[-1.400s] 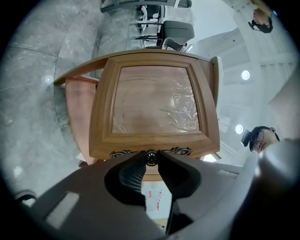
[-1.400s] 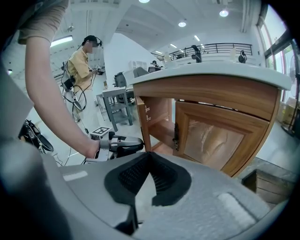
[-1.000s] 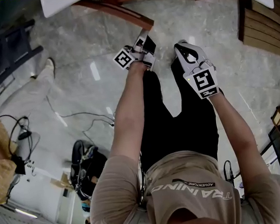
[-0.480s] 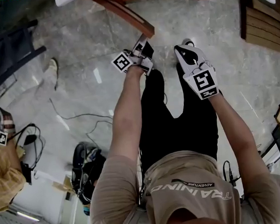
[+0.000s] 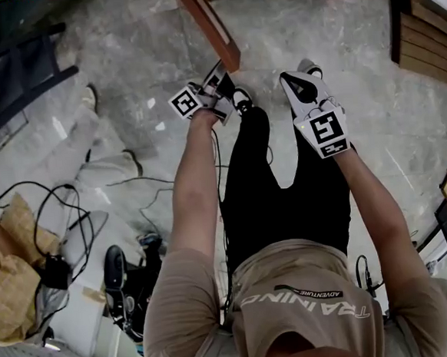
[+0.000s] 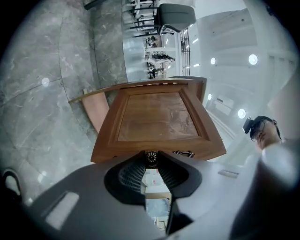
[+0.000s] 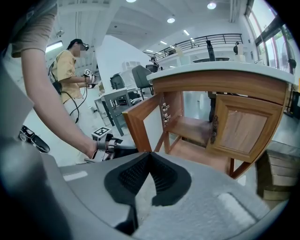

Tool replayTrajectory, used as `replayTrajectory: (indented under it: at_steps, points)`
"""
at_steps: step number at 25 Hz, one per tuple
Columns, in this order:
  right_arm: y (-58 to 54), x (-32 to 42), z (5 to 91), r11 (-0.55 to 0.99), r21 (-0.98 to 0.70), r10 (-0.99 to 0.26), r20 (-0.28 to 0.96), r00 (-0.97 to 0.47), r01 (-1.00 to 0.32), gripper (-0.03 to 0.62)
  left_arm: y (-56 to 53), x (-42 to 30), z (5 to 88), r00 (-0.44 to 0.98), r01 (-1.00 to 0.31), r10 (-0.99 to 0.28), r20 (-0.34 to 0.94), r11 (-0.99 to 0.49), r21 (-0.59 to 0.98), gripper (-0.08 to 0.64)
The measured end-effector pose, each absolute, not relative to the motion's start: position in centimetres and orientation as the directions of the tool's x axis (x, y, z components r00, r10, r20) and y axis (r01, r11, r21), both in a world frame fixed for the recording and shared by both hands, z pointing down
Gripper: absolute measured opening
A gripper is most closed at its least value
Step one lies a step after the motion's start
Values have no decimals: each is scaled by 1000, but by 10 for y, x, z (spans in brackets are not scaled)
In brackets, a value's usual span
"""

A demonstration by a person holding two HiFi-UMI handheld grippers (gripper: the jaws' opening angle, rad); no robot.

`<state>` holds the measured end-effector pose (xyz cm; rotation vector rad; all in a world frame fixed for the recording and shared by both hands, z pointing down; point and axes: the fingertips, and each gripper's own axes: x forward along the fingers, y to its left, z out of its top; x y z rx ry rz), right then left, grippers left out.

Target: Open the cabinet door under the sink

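The wooden cabinet door [image 6: 157,117] under the sink counter [image 7: 220,70] stands swung out; its edge [image 5: 213,24] shows at the top of the head view. My left gripper [image 6: 151,164] is shut on the door's small round knob [image 6: 151,157], and it lies level at the door's free end [image 5: 221,71]. From the right gripper view I see that same gripper [image 7: 112,149] by the open door [image 7: 139,121], the bare shelf [image 7: 190,127] inside, and the second door [image 7: 243,131] closed. My right gripper [image 7: 149,155] is shut on nothing and hangs clear of the cabinet [image 5: 293,82].
A person in a yellow shirt [image 7: 68,70] stands at the left with other grippers. Cables and bags [image 5: 50,226] lie on the marble floor to my left, near another person's legs [image 5: 103,172]. Slatted wood [image 5: 424,35] is at the right. Desks and chairs [image 7: 140,75] stand behind.
The door has swung further out as my left gripper moved left and toward me with the knob. My right gripper shifted slightly. The view has turned a little leftward.
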<state>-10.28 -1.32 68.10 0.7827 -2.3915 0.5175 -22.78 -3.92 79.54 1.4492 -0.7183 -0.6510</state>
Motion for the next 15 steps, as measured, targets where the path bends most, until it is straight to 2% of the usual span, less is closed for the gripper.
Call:
replayTrajectory:
  at_steps: [8,15]
  points:
    - [3,-154,680,770,-157,-407,625,-666,-618,2,-23,-301,795,604,-23,-796,20,8,1000,97]
    - [15,-167,681,785,-162,-382,633,-673,-598,2,-25,-304,795,623,-29,-781,34,20,999,95]
